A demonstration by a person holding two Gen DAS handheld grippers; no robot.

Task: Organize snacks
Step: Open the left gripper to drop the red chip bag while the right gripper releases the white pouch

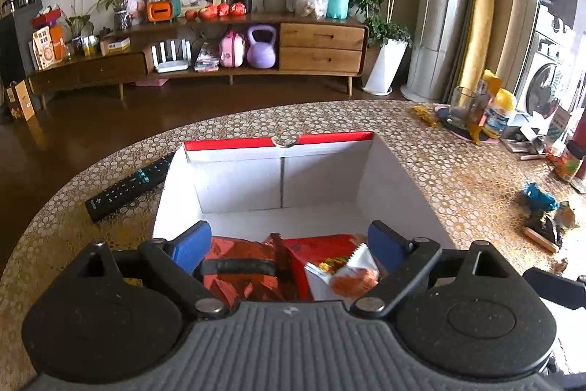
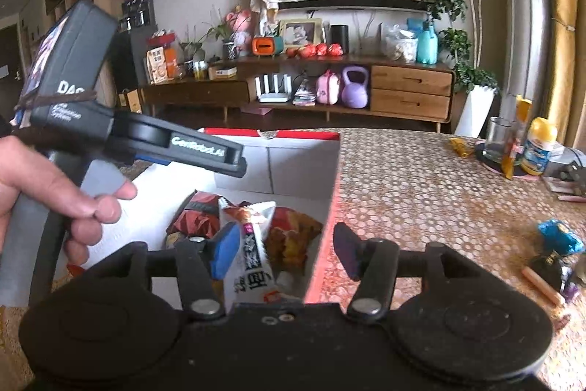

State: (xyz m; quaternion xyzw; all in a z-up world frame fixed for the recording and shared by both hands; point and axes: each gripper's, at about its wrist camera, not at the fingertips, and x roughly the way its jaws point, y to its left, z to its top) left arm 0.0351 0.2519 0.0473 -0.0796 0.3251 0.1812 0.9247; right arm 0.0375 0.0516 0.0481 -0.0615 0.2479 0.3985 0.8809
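Living room w/ a wooden TV cabinet [image 1: 227, 61] at the far wall; near it stands a table [image 1: 457, 171] w/ a dotted gold cover. Left gripper [image 1: 291, 242] has its jaws wide apart, nothing between the pads, above the snack packets [image 1: 249, 266] lying in the near part of the red-and-white box [image 1: 278, 145]. Right gripper [image 2: 284, 251] is also apart, holding nothing; a white packet [image 2: 252, 244] lies just beside its left pad, in the box. Person's hand [image 2: 55, 193] holds the left gripper. Remote [image 1: 128, 187] lies left of the box. More snacks [image 2: 549, 255] are on the table at right.
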